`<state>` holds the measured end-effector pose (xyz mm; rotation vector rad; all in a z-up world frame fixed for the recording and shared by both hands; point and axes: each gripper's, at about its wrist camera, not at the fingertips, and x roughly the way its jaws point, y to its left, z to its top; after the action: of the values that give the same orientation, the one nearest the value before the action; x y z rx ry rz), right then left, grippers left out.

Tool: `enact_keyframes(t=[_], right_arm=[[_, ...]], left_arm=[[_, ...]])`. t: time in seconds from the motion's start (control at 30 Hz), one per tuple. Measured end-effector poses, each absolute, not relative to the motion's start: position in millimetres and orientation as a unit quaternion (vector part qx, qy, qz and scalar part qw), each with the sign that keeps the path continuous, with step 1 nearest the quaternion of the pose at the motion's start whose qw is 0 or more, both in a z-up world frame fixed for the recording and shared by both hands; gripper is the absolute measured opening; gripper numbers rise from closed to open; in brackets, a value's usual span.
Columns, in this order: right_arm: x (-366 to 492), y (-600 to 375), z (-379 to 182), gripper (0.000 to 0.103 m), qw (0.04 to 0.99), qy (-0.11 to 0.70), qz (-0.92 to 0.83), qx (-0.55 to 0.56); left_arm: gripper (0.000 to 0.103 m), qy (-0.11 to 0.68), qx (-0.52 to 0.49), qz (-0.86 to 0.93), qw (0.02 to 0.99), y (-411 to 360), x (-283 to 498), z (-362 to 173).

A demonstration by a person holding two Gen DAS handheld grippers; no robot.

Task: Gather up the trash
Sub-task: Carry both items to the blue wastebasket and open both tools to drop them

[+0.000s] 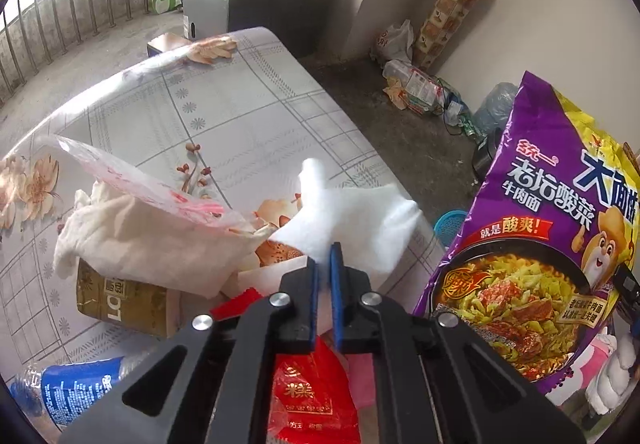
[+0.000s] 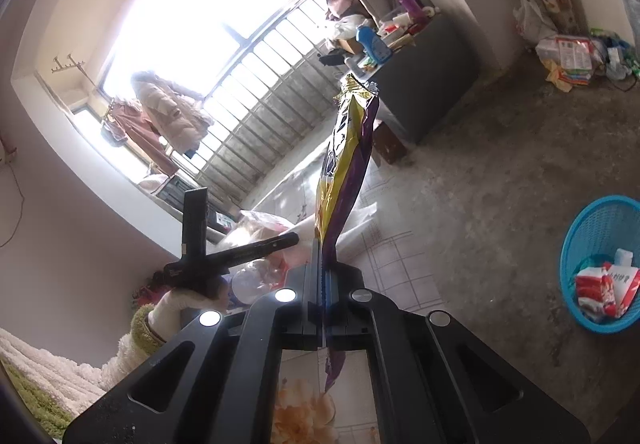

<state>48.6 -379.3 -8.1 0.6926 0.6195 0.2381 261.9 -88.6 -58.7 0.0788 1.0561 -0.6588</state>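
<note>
My left gripper (image 1: 325, 258) is shut on a white tissue (image 1: 360, 216), which sticks up above the floral tablecloth (image 1: 240, 116). My right gripper (image 2: 321, 244) is shut on a purple and yellow instant-noodle packet (image 2: 348, 164), seen edge-on there and face-on at the right of the left wrist view, noodle packet (image 1: 540, 236). More trash lies on the table: a crumpled white paper (image 1: 144, 232), a pink-printed plastic wrapper (image 1: 132, 176), a gold carton (image 1: 124, 300), a blue-labelled bottle (image 1: 76, 388) and a red wrapper (image 1: 308, 392).
A blue mesh basket (image 2: 600, 240) stands on the concrete floor at the right, with red and white wrappers inside. A grey cabinet (image 1: 248, 12) loaded with bottles stands by the railing. Bags and litter (image 1: 420, 84) lie along the far wall. A gloved hand (image 2: 176, 304) holds the left gripper.
</note>
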Motion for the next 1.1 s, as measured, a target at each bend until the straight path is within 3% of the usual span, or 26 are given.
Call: enact_keyframes(t=[0.4, 0.67, 0.87, 1.1], right_arm=[[20, -408, 12, 0.000, 0.911, 0.236, 0.066, 0.331], [-32, -458, 20, 0.000, 0.919, 0.197, -0.076, 0.332], [-63, -484, 2, 0.000, 0.900, 0.209, -0.199, 0.326], [-52, -515, -56, 0.000, 0.865, 0.254, -0.280, 0.331]], left_arm=[[0.001, 0.358, 0.058, -0.373, 0.854, -100, 207, 41], [0.001, 0.330, 0.069, -0.466, 0.818, -181, 180, 77], [0.001, 0.352, 0.125, -0.536, 0.757, -290, 166, 57], [0.001, 0.420, 0.202, -0.546, 0.696, -410, 165, -41]])
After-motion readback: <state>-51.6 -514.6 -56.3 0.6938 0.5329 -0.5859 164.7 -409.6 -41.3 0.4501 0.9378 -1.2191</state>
